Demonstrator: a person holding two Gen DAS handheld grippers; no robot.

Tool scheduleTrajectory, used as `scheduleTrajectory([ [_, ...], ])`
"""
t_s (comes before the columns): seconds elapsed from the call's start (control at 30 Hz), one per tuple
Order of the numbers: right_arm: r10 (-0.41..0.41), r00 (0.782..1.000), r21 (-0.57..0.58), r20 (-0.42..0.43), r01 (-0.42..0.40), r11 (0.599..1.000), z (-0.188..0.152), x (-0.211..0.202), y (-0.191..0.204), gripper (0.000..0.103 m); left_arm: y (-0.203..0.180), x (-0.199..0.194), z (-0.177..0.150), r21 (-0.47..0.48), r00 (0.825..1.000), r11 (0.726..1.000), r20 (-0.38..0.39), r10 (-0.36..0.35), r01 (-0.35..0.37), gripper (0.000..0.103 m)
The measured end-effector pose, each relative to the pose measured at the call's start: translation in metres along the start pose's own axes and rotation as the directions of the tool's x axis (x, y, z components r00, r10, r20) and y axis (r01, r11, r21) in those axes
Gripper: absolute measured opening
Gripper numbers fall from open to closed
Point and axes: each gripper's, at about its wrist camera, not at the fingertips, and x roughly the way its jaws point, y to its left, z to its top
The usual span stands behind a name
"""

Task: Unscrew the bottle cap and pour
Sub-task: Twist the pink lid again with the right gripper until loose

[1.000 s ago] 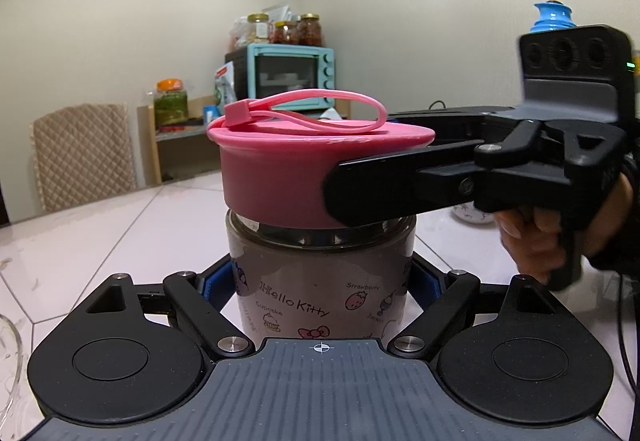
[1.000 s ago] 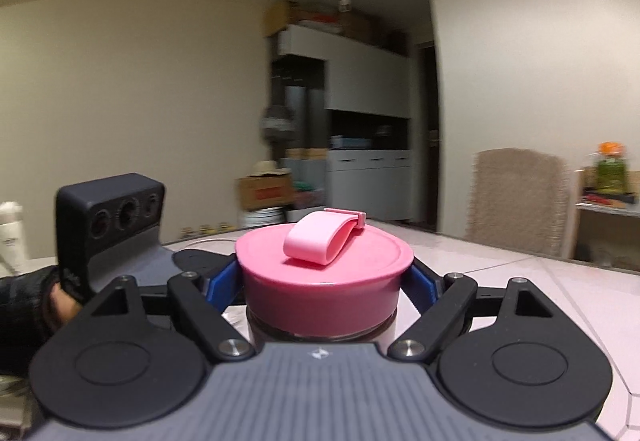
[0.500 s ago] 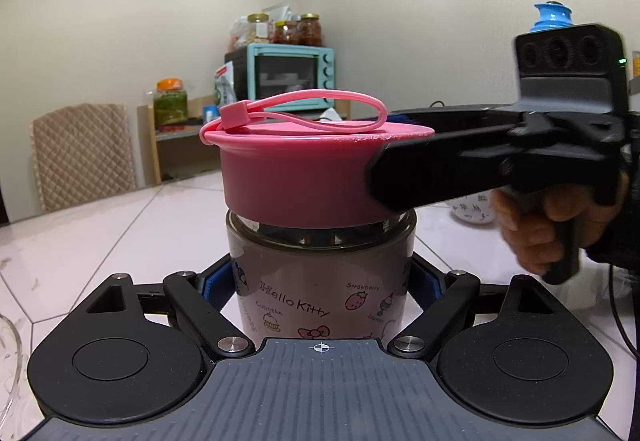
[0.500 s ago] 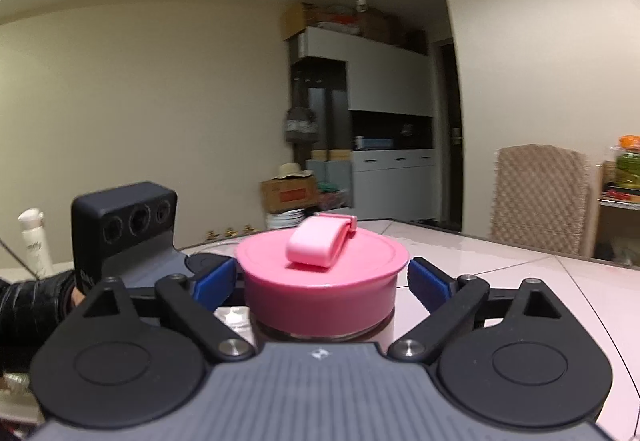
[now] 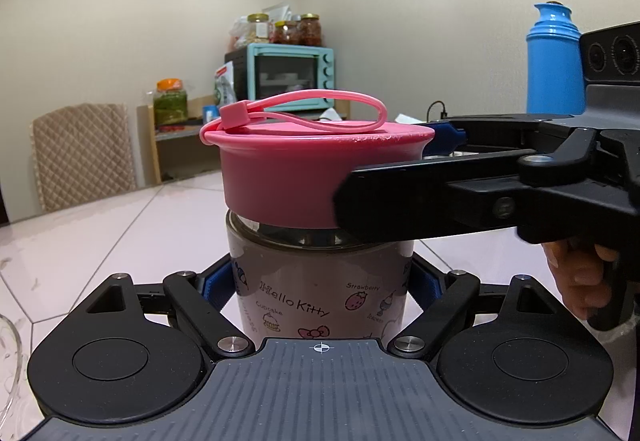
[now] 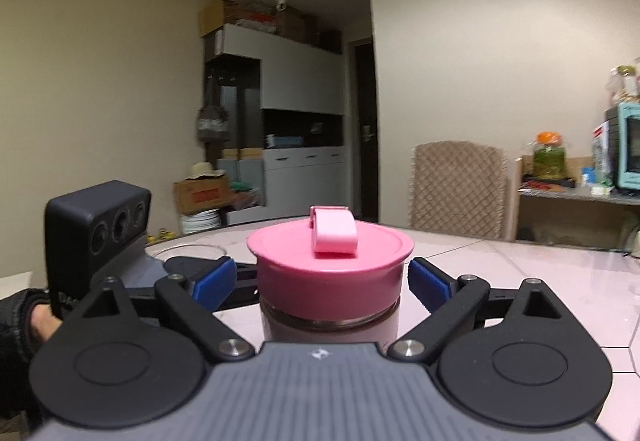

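In the left wrist view, the left hand-held gripper (image 5: 320, 283) is clamping the printed body of the bottle (image 5: 320, 289), its blue pads pressing on both sides, and the bottle is standing upright on the pale tiled tabletop (image 5: 100, 241). The pink cap (image 5: 292, 177) is sitting on the bottle's neck, with its thin pink strap (image 5: 320, 109) looping over the top. The right hand-held gripper (image 5: 384, 169) is reaching in from the right at cap height, one black finger crossing the front of the cap and one blue pad showing just behind its rim. A person's hand (image 5: 580, 281) is holding that gripper's handle at the right edge. In the right wrist view, the right hand-held gripper (image 6: 322, 277) is straddling the cap (image 6: 328, 273); its jaws have just been opening, and the blue pads are standing apart from the cap's sides with a gap on each side, so nothing is being gripped. The bottle (image 6: 328, 325) is showing below the cap, between the fingers. The left hand-held gripper's camera block (image 6: 96, 237) is showing at the left, beside a glass bowl (image 6: 188, 252) on the tabletop (image 6: 520, 281).
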Motion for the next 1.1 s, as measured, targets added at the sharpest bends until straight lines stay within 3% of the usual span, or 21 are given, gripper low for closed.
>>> scheduleTrajectory([
  [0.27,-0.103,0.995,0.045,0.016,0.102,0.994,0.001,0.007,0.013,0.094,-0.001,0.0,0.0,0.001,1.0,1.0,0.0,0.0,0.0,0.09],
  [1.1,-0.279,0.96,0.102,-0.029,0.28,0.954,-0.001,0.028,0.041,0.092,0.0,0.003,0.001,0.001,1.0,1.0,0.0,0.001,-0.001,0.09],
])
